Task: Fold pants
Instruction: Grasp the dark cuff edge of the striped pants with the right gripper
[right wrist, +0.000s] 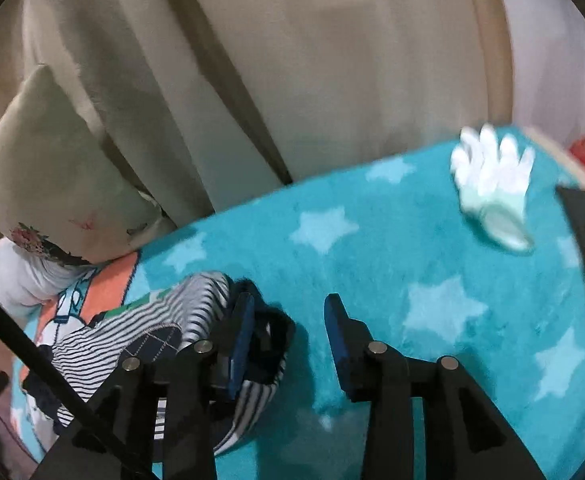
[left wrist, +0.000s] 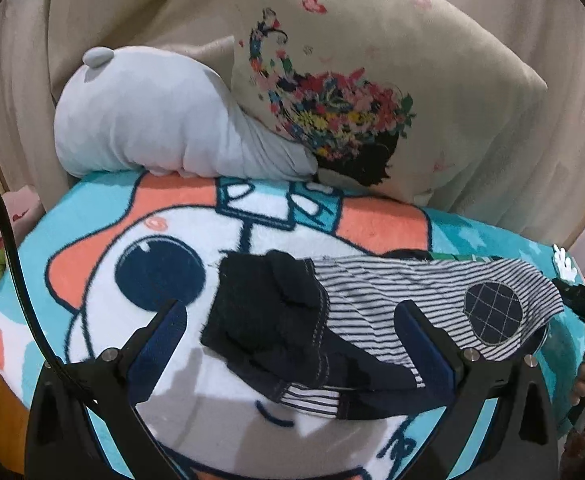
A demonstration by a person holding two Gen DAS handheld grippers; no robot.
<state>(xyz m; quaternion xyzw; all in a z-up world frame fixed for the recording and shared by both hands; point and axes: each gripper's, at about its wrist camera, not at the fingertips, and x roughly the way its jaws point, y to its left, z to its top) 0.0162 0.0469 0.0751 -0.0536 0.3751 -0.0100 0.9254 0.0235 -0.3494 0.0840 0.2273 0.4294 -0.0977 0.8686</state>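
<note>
- Fleecy cartoon blanket (left wrist: 104, 320) carries small striped pants (left wrist: 372, 312): light, limp, best pinched at hems.
- Left gripper (left wrist: 292, 316) gapes wide, straddling them, empty.
- Right gripper (right wrist: 288, 320) part-open, empty, at their dark edge.

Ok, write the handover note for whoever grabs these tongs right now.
Left tongs: open, straddling the small striped navy-trimmed pants, gripping nothing.
Right tongs: open, one pad at the pants' dark end, nothing pinched.
Pants lie bunched on the turquoise cartoon fleece blanket; a white glove lies farther back.
Done: no clean fold visible.
Left: flatten, then fold.
</note>
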